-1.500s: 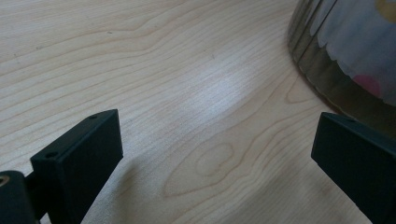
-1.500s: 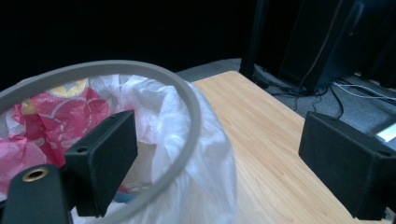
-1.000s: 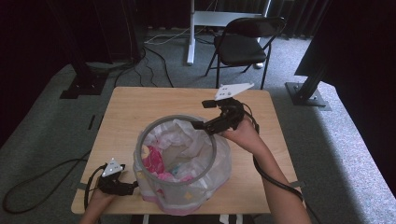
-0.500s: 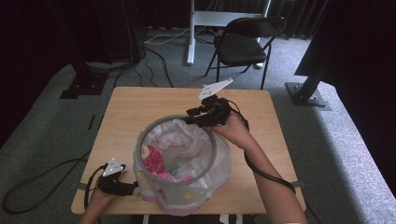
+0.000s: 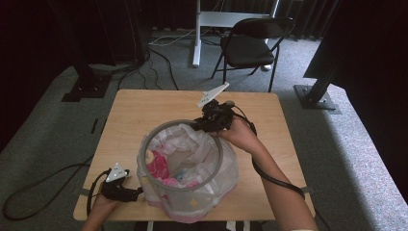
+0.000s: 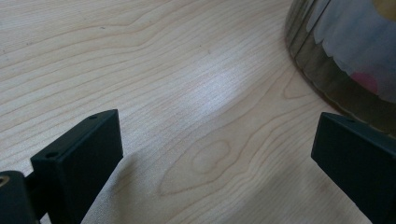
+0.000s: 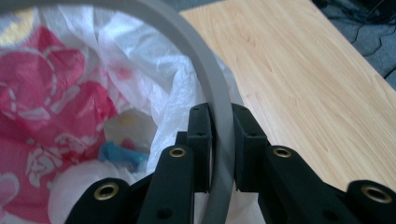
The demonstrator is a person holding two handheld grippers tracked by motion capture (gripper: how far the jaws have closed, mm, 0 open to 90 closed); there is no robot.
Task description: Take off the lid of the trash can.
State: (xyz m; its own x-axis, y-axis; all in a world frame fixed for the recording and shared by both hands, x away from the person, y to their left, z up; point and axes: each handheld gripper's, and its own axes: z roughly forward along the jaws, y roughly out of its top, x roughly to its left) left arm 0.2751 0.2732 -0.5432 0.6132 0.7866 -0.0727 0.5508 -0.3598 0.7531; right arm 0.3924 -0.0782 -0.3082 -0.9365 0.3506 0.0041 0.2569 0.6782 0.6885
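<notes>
At the near edge of the wooden table (image 5: 144, 110), the left gripper (image 5: 118, 185) rests low on the tabletop beside the base of the hamper (image 5: 185, 166), the person's left hand behind it. Its jaws stand wide apart with nothing but bare wood between them; in the left gripper view the hamper's wall curves past just beyond the right-hand jaw, apart from it.

The hamper, a see-through mesh basket with a grey ring rim (image 7: 205, 60), stands on the near middle of the table. A white plastic bag (image 5: 192, 144) lines it and bunches up against the rim. Inside lie a pink cloth with a white flower pattern (image 7: 51, 116) and a small blue item (image 7: 116, 154), and pale rounded things that cannot be made out.

On the far side of the hamper, the right gripper (image 7: 219, 140) has just been closing and now pinches the grey rim, one pad inside the ring and one outside, both pressed against it. The right forearm comes up across the near right of the table, the hand bent inward toward the rim, with the grey three-cornered plate (image 5: 212, 93) tilted up above it.

Beyond the table a black folding chair (image 5: 250, 45) stands on the grey carpet.
</notes>
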